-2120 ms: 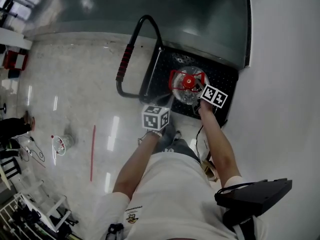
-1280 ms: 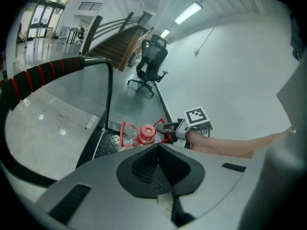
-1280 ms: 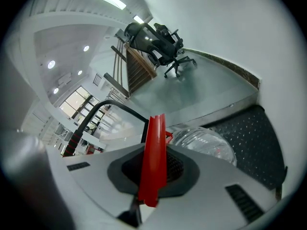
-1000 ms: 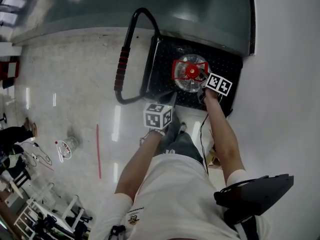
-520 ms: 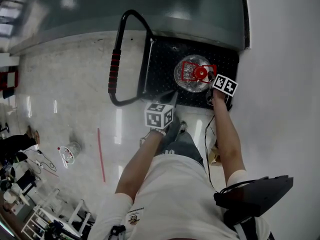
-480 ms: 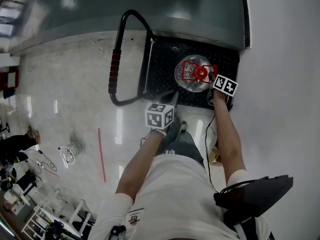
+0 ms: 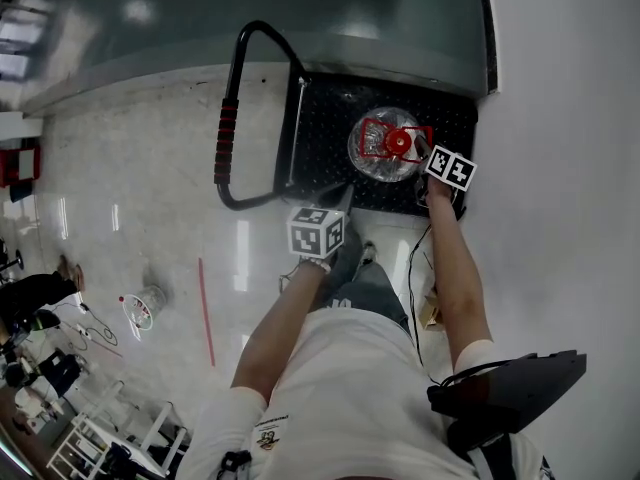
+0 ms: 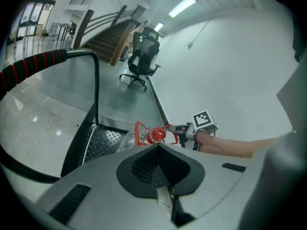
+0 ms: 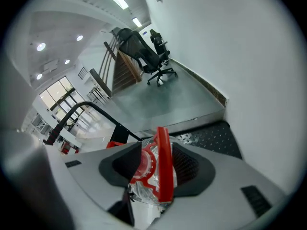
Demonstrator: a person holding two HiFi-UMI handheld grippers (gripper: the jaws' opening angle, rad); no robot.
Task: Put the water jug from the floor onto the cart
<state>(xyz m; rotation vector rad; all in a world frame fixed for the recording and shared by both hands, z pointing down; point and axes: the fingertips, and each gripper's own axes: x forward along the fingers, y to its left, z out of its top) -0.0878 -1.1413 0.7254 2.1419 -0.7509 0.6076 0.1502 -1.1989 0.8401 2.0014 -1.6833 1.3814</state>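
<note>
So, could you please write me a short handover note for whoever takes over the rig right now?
Right gripper: jaws opening, with the jug's red handle between them and no longer pinched.
Left gripper: shut, empty, by the cart's near edge.
Water jug: upright on the cart deck.
Done: the jug is on the cart.
Left: draw the right gripper clear of the handle.

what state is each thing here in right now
water jug: upright on the cart deck, red cap on
right gripper: fingers opening, the jug's red handle between them
left gripper: fingers shut, empty
cart: push handle raised, standing beside the wall
</note>
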